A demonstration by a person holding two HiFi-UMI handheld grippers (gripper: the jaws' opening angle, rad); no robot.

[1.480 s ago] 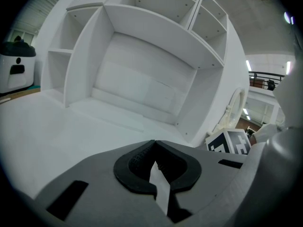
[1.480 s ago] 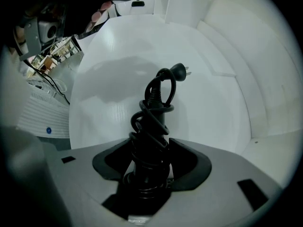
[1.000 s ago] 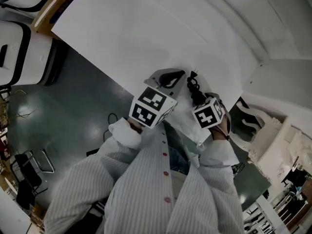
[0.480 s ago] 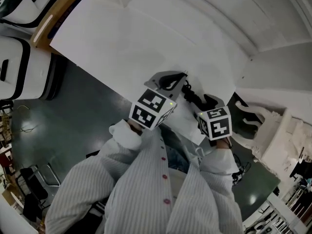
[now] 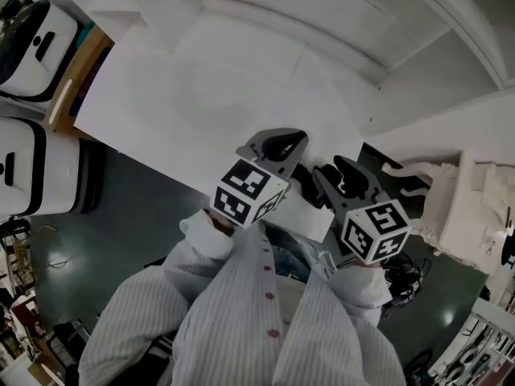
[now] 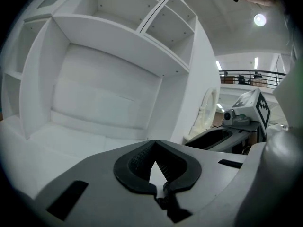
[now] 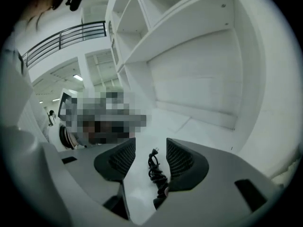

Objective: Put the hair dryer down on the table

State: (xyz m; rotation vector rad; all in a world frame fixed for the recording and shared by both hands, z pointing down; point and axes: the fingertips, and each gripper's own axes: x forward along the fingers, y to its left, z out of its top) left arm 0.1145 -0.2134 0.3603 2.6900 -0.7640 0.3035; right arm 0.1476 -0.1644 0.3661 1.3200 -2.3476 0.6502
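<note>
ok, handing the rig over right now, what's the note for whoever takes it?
Left gripper: shut, empty, above the white table.
Right gripper: open, holding nothing.
Hair dryer cord lies on the table ahead of the right jaws; the dryer body is mostly hidden.
Done: dryer appears released on the table.
Left: check it sits clear of the edge, then withdraw.

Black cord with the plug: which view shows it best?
Right gripper view: the black cord lies coiled on the white table, plug visible, framed by the open right claw. Head view gives at most a dark patch near the table edge. Left gripper view doesn't show it.
</note>
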